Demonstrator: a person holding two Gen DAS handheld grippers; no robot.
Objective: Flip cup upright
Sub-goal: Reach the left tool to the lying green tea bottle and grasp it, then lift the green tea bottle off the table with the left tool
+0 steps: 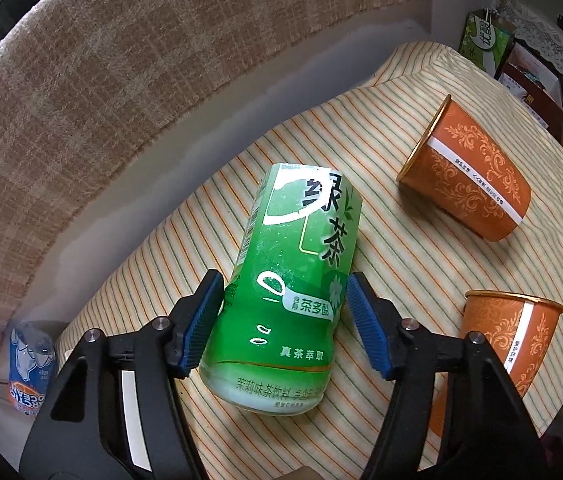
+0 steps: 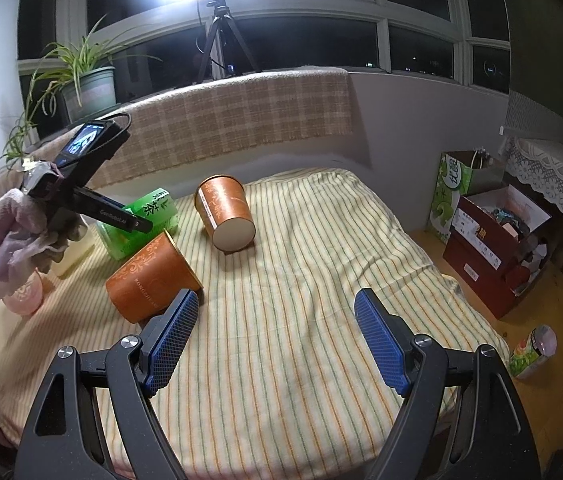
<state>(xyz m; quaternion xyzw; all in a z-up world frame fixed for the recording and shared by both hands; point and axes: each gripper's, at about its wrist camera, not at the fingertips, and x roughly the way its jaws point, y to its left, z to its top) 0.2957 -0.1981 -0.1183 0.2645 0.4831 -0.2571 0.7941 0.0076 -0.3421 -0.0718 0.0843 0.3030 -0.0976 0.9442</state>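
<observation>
A green tea cup [image 1: 289,280] cut from a bottle lies on its side on the striped cloth. My left gripper [image 1: 283,322] is open around its lower body; the left blue pad touches it, the right pad stands just clear. It also shows in the right wrist view [image 2: 141,222], partly hidden by the left gripper's body. One orange paper cup [image 1: 469,178] [image 2: 225,212] lies on its side. Another orange cup [image 1: 501,354] [image 2: 149,278] stands tilted beside it. My right gripper [image 2: 275,340] is open and empty over the cloth, right of that cup.
The striped cloth [image 2: 321,260] covers a low table. A plaid blanket [image 2: 233,116] drapes the ledge behind. A pink cup [image 2: 23,294] sits at the left edge. Cardboard boxes [image 2: 493,240] and a bottle [image 2: 533,352] are on the floor right. A blue can [image 1: 31,364] lies left.
</observation>
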